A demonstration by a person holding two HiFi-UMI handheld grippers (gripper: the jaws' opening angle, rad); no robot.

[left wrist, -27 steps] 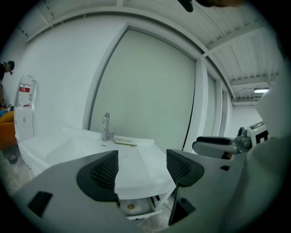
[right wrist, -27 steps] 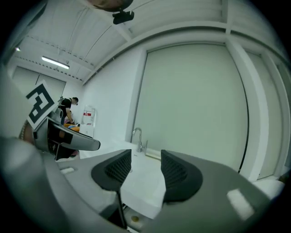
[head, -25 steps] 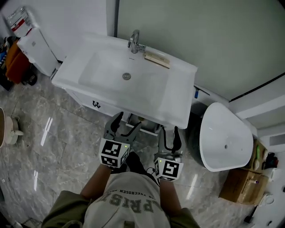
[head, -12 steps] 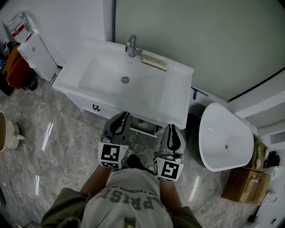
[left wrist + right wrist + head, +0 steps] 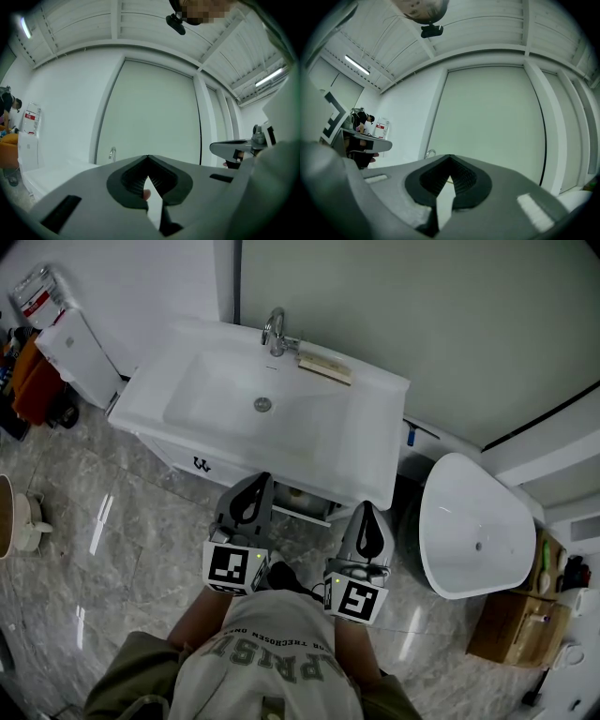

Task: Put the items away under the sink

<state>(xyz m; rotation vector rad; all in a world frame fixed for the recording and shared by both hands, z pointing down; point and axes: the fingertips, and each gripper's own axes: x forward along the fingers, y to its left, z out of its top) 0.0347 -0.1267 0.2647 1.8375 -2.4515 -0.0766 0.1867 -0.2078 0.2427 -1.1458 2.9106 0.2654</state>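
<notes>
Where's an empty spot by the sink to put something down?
The sink is bare on its right deck, between the basin and its right edge. The floor left of the cabinet is bare too. It is crowded on the back ledge, by the tap and the tan bar, and in the narrow gap between sink and toilet.

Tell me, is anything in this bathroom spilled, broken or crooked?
Nothing stands out. The white rectangular sink looks whole and its basin is bare, the chrome tap stands upright, and the flat tan object lies flat on the rim beside it. No puddle shows on the grey marble floor.
</notes>
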